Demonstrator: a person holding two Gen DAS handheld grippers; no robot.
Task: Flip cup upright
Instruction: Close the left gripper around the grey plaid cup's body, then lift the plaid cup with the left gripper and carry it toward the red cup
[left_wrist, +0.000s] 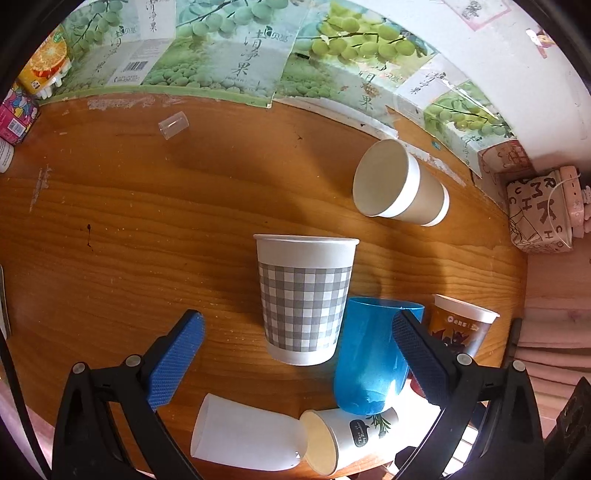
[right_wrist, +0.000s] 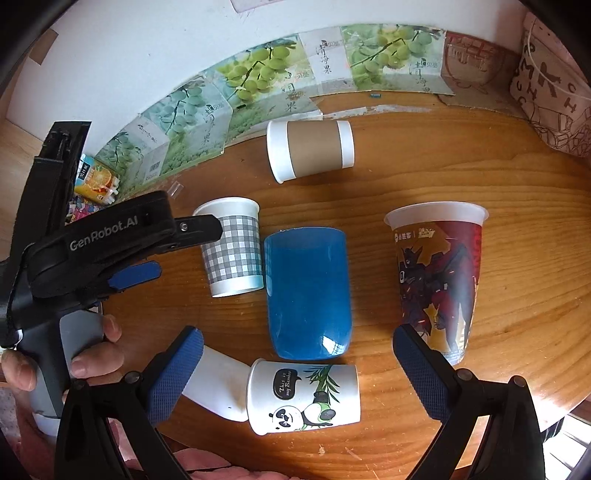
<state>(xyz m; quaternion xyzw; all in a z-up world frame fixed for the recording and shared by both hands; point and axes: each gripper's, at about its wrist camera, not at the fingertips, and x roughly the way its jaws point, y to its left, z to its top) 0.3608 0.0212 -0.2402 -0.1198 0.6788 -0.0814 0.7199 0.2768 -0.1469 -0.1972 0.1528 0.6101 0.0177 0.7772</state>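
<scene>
The plain white cup (right_wrist: 218, 384) is partly hidden behind the right tool's finger (right_wrist: 173, 373)

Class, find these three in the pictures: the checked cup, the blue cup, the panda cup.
checked cup (left_wrist: 304, 306), left wrist view, checked side band.
blue cup (right_wrist: 308, 295), right wrist view, side wall.
panda cup (right_wrist: 306, 400), right wrist view, printed side.

left gripper (left_wrist: 298, 349): fingers spread wide, nothing between them
right gripper (right_wrist: 297, 363): fingers spread wide, nothing held
left hand (right_wrist: 62, 363): wrapped around grey handle

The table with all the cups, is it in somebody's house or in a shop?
Probably somebody's house. The cups sit on a worn wooden table pushed against a white wall, flattened grape boxes line its back edge, and a juice carton stands in the corner.
</scene>
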